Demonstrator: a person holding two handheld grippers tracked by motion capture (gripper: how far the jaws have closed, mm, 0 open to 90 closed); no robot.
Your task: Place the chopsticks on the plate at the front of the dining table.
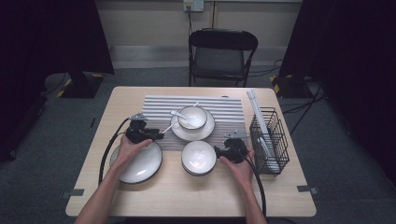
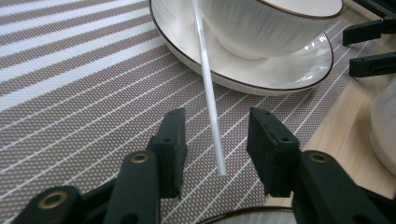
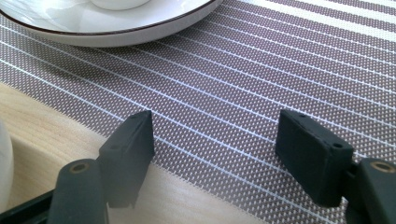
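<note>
Though between the parted jaws of the left gripper (image 2: 215,140) (untouched), white stick (image 2: 209,93), tip down on mat (image 2: 70,93).

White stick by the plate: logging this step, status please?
Left gripper open, white stick loose between jaws, leaning on plate. Right gripper open over mat. Nothing blocking.

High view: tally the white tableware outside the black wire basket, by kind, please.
Round white plates with dark rims: 2
Round white bowls: 2
White spoon: 1
Thin white stick: 1
Total: 6
</note>
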